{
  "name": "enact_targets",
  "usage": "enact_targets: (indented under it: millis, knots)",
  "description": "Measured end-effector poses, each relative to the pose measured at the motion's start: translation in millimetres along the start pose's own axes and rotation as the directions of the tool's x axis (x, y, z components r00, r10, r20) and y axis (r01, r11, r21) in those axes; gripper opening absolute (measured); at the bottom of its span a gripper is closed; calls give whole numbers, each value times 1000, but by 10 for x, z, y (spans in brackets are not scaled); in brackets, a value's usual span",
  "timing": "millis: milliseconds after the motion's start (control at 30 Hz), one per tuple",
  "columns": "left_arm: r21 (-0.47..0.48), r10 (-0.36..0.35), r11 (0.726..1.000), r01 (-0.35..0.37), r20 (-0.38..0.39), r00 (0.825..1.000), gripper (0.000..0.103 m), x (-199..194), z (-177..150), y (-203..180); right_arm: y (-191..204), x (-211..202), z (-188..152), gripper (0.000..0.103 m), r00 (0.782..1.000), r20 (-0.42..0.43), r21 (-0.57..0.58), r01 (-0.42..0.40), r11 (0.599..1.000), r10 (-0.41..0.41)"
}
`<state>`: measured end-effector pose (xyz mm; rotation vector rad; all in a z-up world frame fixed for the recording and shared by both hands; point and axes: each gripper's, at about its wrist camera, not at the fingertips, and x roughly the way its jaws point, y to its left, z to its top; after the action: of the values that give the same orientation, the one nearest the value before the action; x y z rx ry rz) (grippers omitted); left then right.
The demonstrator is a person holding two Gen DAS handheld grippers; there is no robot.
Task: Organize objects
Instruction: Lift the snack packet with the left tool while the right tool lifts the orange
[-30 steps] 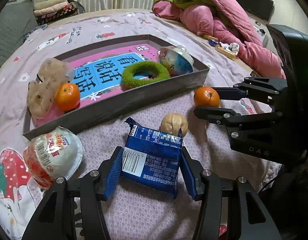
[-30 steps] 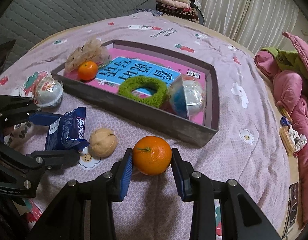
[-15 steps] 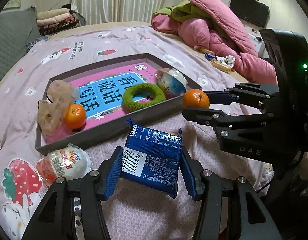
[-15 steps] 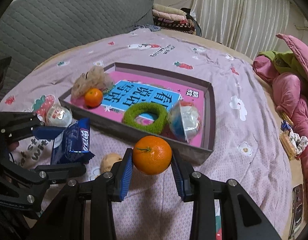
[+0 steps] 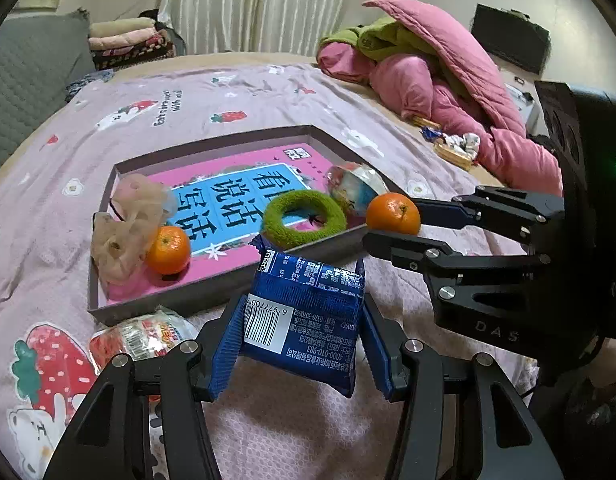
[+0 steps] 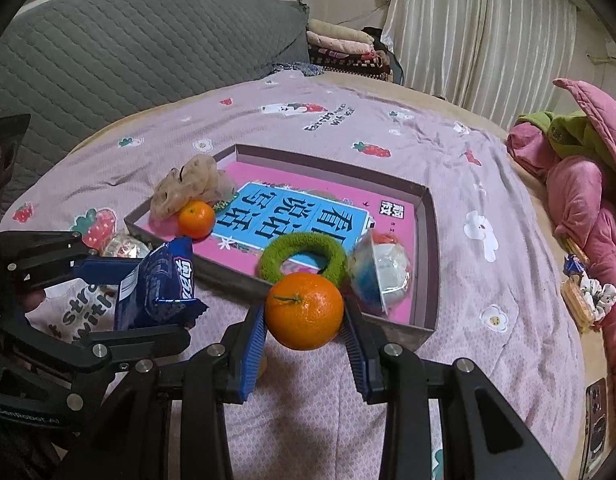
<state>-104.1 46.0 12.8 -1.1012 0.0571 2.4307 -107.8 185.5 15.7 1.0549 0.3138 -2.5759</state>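
My left gripper point(image 5: 298, 340) is shut on a blue snack packet point(image 5: 308, 316), held above the bedspread near the tray's front wall. My right gripper point(image 6: 304, 334) is shut on an orange point(image 6: 304, 310), lifted clear of the bed; the same orange point(image 5: 393, 213) shows in the left wrist view. A grey tray point(image 5: 172, 300) lies ahead with a pink and blue book lining it. In the tray sit a second orange point(image 5: 167, 249), a beige scrunchie point(image 5: 124, 232), a green fuzzy ring point(image 5: 305, 218) and a wrapped ball point(image 5: 354, 192). The left gripper point(image 6: 120, 300) appears at the right wrist view's left.
A wrapped red and white ball point(image 5: 142, 336) lies on the bed left of the tray's near corner. Pink and green quilts point(image 5: 428, 80) are heaped at the far right. Folded cloths point(image 6: 344, 46) are stacked at the back, by a grey quilted headboard point(image 6: 128, 52).
Both grippers have risen with the packet and the orange, and tilted up a little. The walnut on the bed has slipped out of the left wrist view; the tray looks smaller.
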Motion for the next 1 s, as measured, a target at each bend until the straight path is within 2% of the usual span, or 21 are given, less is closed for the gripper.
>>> enact_targets:
  millis: [1000]
  knots:
    - [-77, 54, 996, -48, 76, 996, 57, -102, 252, 265, 53, -9, 149, 38, 999, 44, 22, 3, 1000, -4]
